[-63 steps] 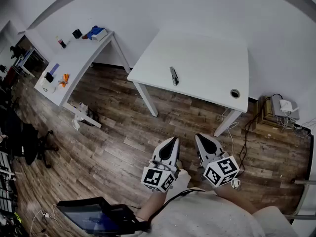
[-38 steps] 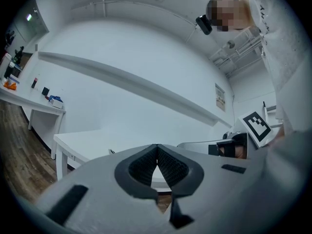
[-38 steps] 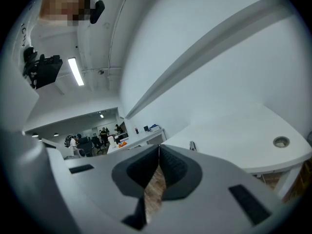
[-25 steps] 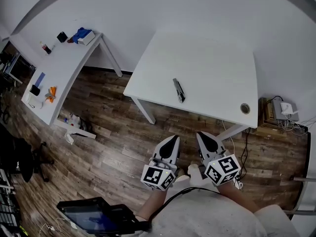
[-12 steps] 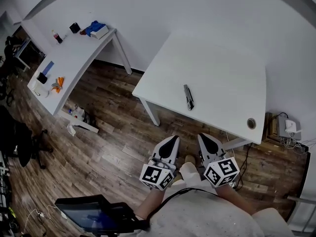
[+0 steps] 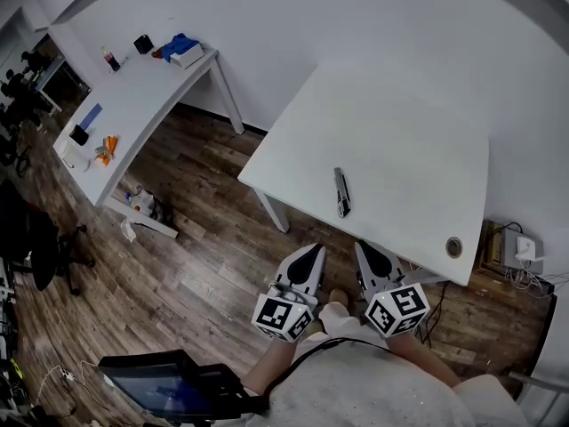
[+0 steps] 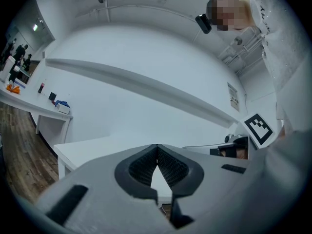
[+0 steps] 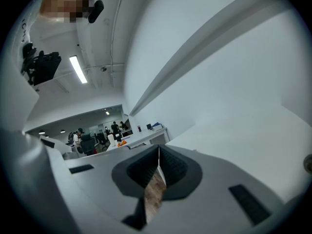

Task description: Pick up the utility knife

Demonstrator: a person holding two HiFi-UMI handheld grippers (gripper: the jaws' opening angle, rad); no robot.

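Observation:
The utility knife [image 6: 341,192], dark and slim, lies near the front edge of a white table [image 6: 400,123] in the head view. Both grippers are held side by side over the wooden floor, just short of that table edge and pointing towards it. My left gripper [image 6: 313,251] is shut with nothing between its ribbed pads [image 7: 157,147]. My right gripper [image 6: 362,247] is shut and empty too [image 8: 159,150]. The knife lies ahead of the two tips, a little nearer the right one. Neither gripper view shows it; the left one shows the table top [image 7: 92,147].
A round cable hole [image 6: 454,246] sits at the table's front right corner. A second white table [image 6: 133,96] at the left carries small items and a blue box [image 6: 182,50]. A dark screen [image 6: 169,385] hangs near the person's waist. Cables and boxes [image 6: 514,245] lie at the right wall.
The table and knife have drawn closer to the grippers in the head view. Both grippers stayed shut and side by side.

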